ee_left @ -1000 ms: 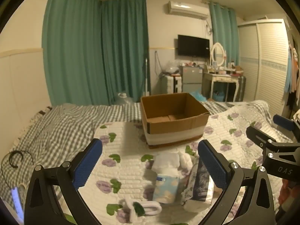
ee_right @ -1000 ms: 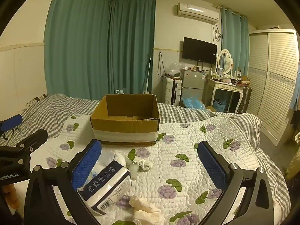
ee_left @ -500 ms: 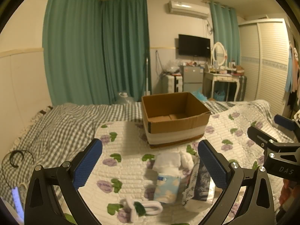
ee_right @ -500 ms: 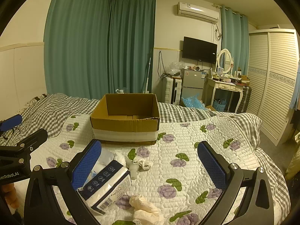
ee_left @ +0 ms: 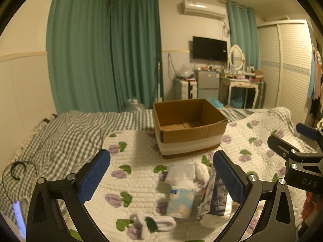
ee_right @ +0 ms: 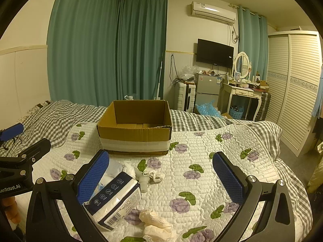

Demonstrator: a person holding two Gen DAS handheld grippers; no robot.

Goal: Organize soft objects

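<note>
An open, empty cardboard box stands on the quilted bed. In front of it lie soft items: a light blue tissue pack, a folded white cloth, a dark-printed tissue pack, a white looped item, a small white plush and cream lace fabric. My left gripper is open and empty above the items. My right gripper is open and empty, its left finger over the tissue pack.
The flower quilt covers a checked bedsheet. A black hair hoop lies at the left. Beyond the bed are green curtains, a fridge, a dressing table and a wardrobe.
Almost nothing: both views shift very slightly. Both grippers stay open and the items on the bed have not moved.
</note>
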